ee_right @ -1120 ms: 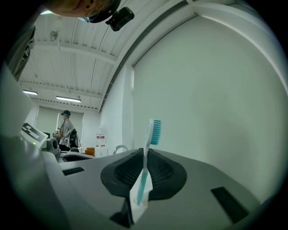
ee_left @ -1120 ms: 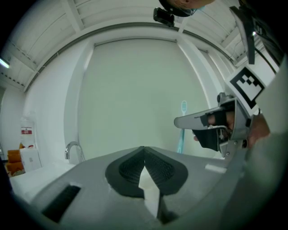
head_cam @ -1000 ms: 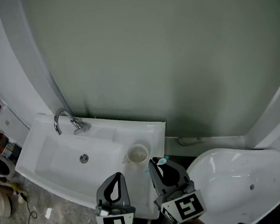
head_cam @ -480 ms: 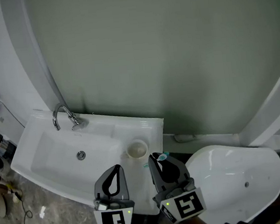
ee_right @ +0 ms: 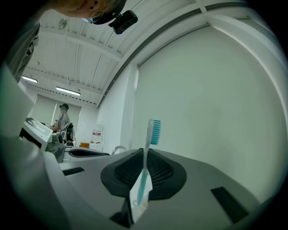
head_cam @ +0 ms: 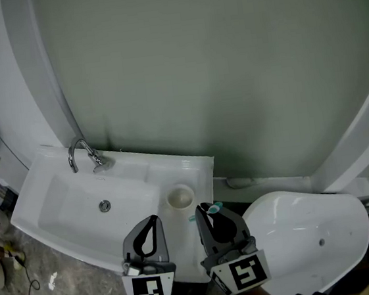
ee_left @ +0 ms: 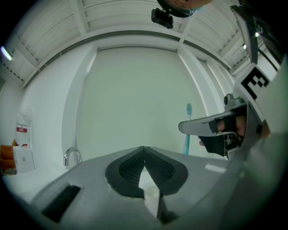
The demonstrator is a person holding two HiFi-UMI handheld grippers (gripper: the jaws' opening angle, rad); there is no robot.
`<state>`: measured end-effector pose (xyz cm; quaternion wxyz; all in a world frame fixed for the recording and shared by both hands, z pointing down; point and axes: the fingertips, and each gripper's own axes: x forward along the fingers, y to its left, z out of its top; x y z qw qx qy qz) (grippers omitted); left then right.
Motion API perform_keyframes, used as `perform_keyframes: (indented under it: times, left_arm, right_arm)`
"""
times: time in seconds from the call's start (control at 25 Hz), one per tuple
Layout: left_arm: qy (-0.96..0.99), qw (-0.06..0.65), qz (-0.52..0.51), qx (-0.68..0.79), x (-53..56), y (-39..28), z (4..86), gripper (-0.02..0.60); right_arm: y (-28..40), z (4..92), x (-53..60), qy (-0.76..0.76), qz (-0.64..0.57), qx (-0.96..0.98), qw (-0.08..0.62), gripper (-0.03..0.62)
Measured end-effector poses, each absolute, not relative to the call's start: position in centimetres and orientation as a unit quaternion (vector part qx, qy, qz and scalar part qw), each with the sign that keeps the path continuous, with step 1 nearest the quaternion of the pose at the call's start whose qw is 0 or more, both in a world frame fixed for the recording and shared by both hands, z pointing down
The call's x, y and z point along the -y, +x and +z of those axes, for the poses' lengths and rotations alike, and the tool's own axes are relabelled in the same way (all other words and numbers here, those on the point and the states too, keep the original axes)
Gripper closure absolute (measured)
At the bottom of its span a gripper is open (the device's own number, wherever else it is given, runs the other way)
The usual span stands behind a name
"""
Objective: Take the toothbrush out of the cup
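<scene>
Toothbrush (ee_right: 144, 173) handle's lower end, hidden deep between the right gripper's (ee_right: 144, 153) closed fingers (ee_right: 165, 173).

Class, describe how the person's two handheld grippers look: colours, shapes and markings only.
Both the left gripper and the right gripper have grey plastic bodies whose jaws taper to a point. The inner pads are black and ribbed. Each gripper carries a white cube printed with black square markers at its rear. No cables or sleeves show.

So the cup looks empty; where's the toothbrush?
The toothbrush stands clamped in the right gripper, just right of the cup on the sink, low in the head view.
</scene>
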<state>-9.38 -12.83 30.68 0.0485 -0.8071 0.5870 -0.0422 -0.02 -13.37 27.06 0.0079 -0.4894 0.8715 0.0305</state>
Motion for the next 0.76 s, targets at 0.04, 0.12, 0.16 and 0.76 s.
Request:
perform_keyframes:
  times: [0.04, 0.12, 0.16, 0.76]
  left_arm:
    - [-0.807, 0.048, -0.042, -0.587, 12.84, -9.41, 30.68, 0.568]
    - [-0.807, 0.044, -0.040, -0.588, 12.87, -9.43, 30.75, 0.566]
    - [-0.807, 0.043, -0.039, -0.588, 12.89, -9.43, 30.76, 0.568]
    - [-0.811, 0.049, -0.041, -0.581, 13.69, -9.19, 30.83, 0.567]
  right_arm:
    - [-0.03, 27.09, 13.36, -0.490, 0.031, -0.871, 0.007, 0.562]
    - [-0.06, 27.13, 13.37, -0.490, 0.035, -0.871, 0.005, 0.561]
    - [-0.11, 27.12, 13.37, -0.490, 0.037, -0.871, 0.004, 0.562]
    - [-0.15, 27.15, 14.03, -0.493, 0.028, -0.869, 0.005, 0.561]
